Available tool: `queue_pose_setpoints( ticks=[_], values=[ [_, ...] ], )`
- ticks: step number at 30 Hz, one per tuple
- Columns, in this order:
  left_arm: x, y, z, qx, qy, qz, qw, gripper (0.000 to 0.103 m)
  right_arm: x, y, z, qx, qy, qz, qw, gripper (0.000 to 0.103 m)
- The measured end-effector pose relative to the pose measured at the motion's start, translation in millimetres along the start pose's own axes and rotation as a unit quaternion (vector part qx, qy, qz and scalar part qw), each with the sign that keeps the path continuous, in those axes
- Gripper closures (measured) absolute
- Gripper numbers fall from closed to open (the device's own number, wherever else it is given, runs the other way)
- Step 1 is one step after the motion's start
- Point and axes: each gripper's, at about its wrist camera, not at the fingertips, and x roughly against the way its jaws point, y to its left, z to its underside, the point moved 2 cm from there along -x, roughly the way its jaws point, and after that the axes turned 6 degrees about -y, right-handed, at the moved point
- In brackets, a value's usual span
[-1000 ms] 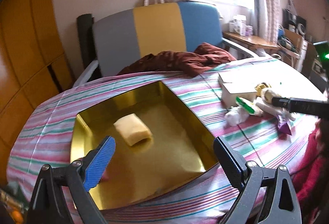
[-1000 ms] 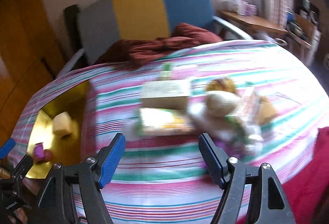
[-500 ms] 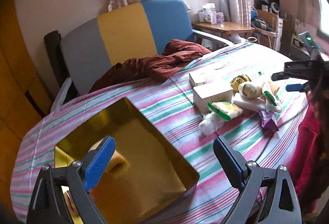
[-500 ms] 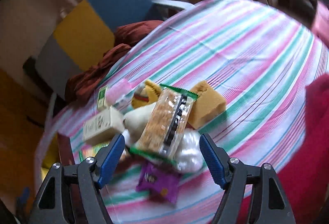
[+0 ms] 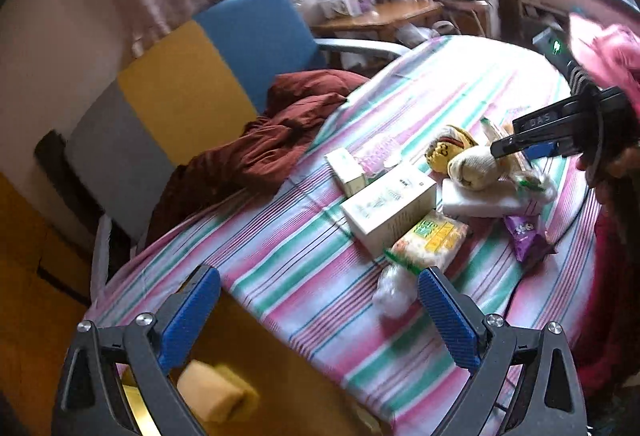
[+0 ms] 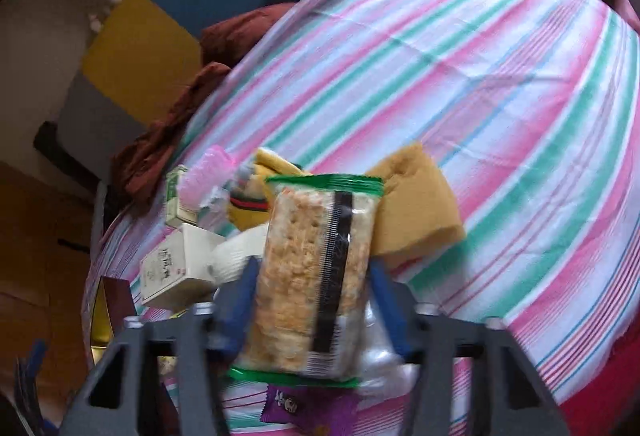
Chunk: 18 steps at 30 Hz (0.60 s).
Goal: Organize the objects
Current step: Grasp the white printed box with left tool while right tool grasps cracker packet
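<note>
striped pink, green and white cloth covers the round bench; its far half lies bare, open room out to the rim. a chair with grey, yellow and blue panels stands at the far-left edge, a maroon cloth draped from seat onto bench.

clutter sits heaped toward the near-right edge: white carton, smaller box, yellow packet, purple sachet, orange sponge, yellow-and-cream soft item, pink blister strip.

gold tray at the near-left edge, cut off by the frame; a pale yellow sponge lies inside. blur softens the labels; none can be read.

left gripper: blue pads spread wide, holding nothing, over the tray's edge.

right gripper: pads pressed against both sides of a green-edged cracker packet, above the heap. whether the packet is lifted clear cannot be told.
</note>
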Motion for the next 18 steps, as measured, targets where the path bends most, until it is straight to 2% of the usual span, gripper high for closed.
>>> queue_pose_setpoints(
  ticks=[2,6,10,18],
  values=[
    [-14,-5,-8,-0.022,0.005,0.010,0.9997,0.003,3,1,0,0.009,-0.008,0.006,1.000,0.057],
    [-47,-14,-24,-0.066,0.020,0.033,0.9970,0.003,5,2,0,0.010,-0.011,-0.008,1.000,0.058],
    [-76,-24,-37,-0.097,0.034,0.056,0.9932,0.003,15,6,-2,0.020,-0.032,-0.018,0.999,0.058],
    [-127,-46,-40,-0.155,0.061,0.089,0.9820,0.003,20,11,-3,0.028,-0.042,-0.048,0.998,0.057]
  ],
)
